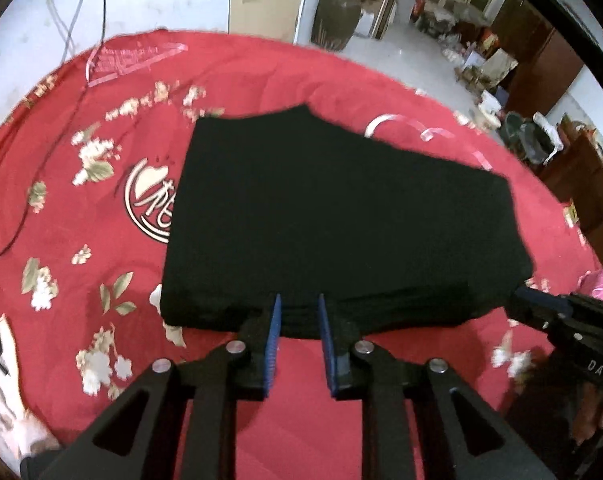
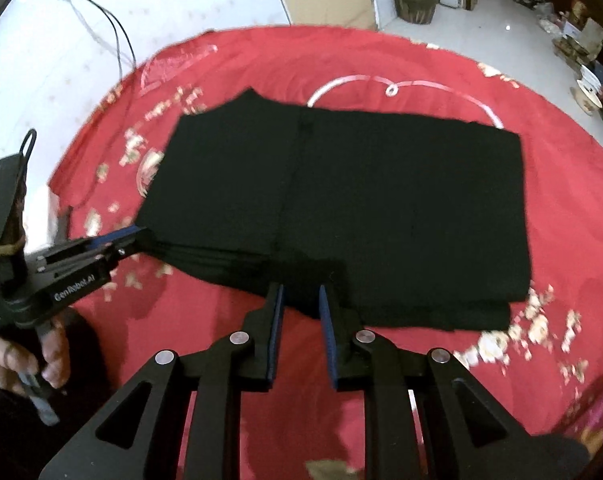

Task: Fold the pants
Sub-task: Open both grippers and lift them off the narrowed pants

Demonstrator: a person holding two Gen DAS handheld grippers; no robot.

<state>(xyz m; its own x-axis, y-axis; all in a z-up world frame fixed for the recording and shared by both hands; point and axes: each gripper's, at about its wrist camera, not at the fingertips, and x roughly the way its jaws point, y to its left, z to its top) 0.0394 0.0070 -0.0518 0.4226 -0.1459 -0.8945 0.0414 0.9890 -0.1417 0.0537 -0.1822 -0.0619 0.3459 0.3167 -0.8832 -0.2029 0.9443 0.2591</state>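
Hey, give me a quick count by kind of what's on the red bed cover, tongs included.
Folded black pants: 1
Tongs: 2, the left tongs and the right tongs, both at the near edge of the pants
Red flowered cover underneath: 1
Total: 4

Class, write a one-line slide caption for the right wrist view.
Folded black pants lie on a red floral cloth; the right gripper is open at their near edge.
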